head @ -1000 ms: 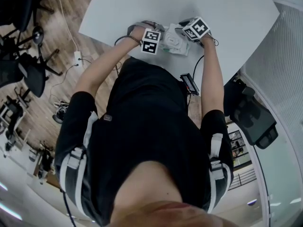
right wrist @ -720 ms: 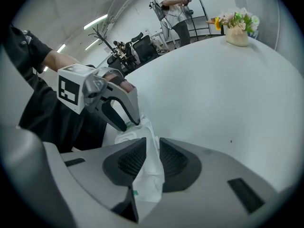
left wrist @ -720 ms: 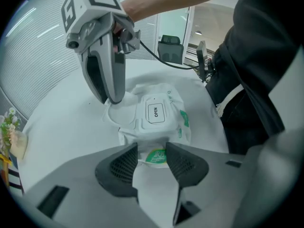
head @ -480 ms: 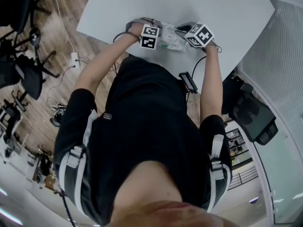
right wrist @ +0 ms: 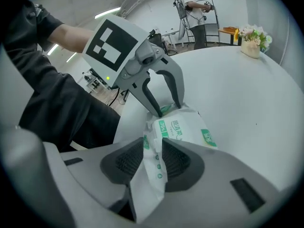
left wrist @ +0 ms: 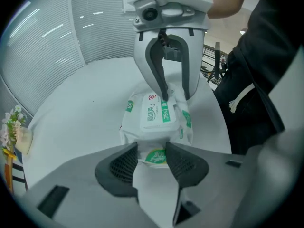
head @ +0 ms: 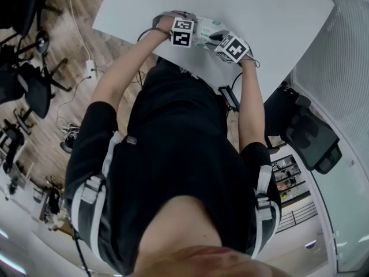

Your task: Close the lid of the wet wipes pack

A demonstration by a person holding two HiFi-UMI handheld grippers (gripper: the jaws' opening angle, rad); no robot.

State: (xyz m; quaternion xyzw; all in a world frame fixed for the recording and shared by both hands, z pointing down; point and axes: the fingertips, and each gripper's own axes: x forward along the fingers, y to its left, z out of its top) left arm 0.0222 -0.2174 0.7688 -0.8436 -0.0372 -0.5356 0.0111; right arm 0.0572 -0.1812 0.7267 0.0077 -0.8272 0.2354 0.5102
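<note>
A white and green wet wipes pack (left wrist: 156, 120) lies on the round white table (head: 277, 22), its flat white lid (left wrist: 155, 114) down on the top face. My left gripper (left wrist: 152, 156) is shut on the near end seam of the pack. My right gripper (right wrist: 153, 159) faces it from the other end. Its jaws have just been opening, but the pack's (right wrist: 187, 129) crimped end flap still fills the gap between the pads. Each gripper shows in the other's view: the right gripper (left wrist: 173, 96) and the left gripper (right wrist: 168, 106). In the head view the pack (head: 207, 27) sits between both marker cubes.
The pack is close to the table's near edge, by the person's body. A small flower vase (right wrist: 251, 42) stands far across the table. A black device (head: 230, 100) hangs at the table edge. Office chairs (head: 305, 137) stand on the floor to the right and left.
In the head view the right gripper has moved toward the person and closer to the left gripper. The left gripper keeps its hold on the pack's end.
</note>
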